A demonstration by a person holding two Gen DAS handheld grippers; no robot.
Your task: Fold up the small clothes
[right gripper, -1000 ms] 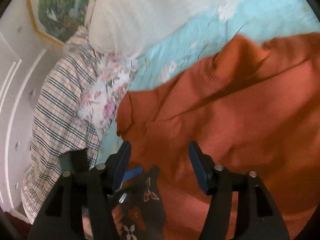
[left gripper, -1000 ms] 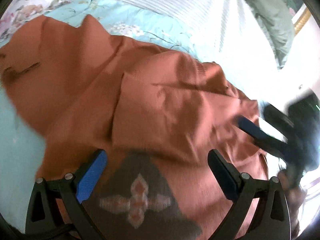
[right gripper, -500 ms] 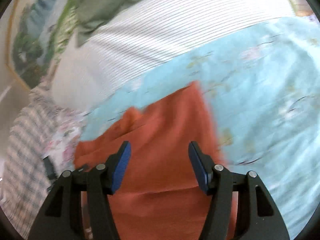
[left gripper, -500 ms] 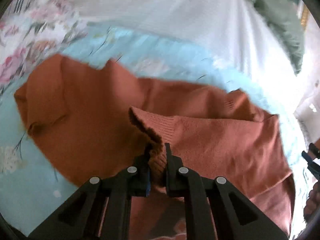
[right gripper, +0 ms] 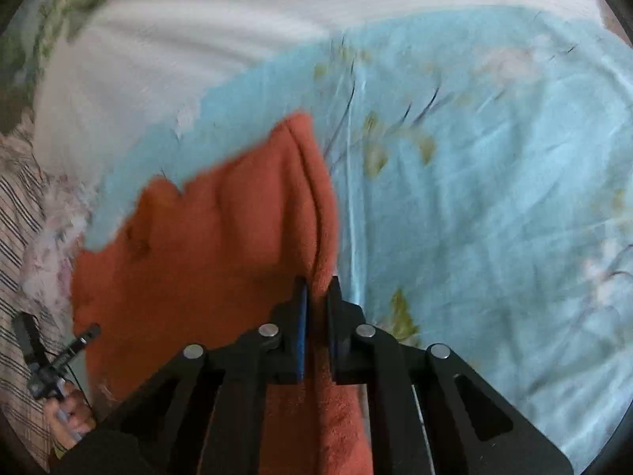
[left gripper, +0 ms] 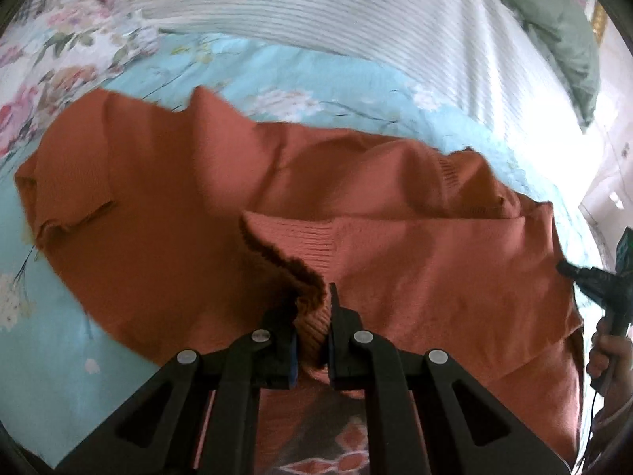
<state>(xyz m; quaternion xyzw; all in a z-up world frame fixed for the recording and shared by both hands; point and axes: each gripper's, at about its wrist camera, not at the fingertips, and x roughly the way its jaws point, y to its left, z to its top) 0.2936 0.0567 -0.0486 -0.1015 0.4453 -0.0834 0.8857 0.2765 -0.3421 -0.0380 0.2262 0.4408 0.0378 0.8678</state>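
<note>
A rust-orange knit sweater (left gripper: 205, 198) lies spread on a light blue floral bedsheet (left gripper: 285, 75). My left gripper (left gripper: 312, 308) is shut on a ribbed edge of the sweater, which is lifted and folded back over the body. A dark patterned patch of the sweater (left gripper: 324, 459) shows below the fingers. My right gripper (right gripper: 316, 297) is shut on another edge of the sweater (right gripper: 221, 245), with the cloth bunched between the pads. The right gripper also shows at the right edge of the left wrist view (left gripper: 593, 277).
A white striped pillow (left gripper: 356, 8) and a green cloth (left gripper: 554, 19) lie at the head of the bed. A plaid cloth (right gripper: 19, 237) and a flowered cloth (left gripper: 47, 47) lie beside the sweater. Bare blue sheet (right gripper: 494, 198) stretches to the right.
Both grippers were open a second ago. The left closed on the sweater's ribbed edge first and lifted it; the right has now closed on another edge.
</note>
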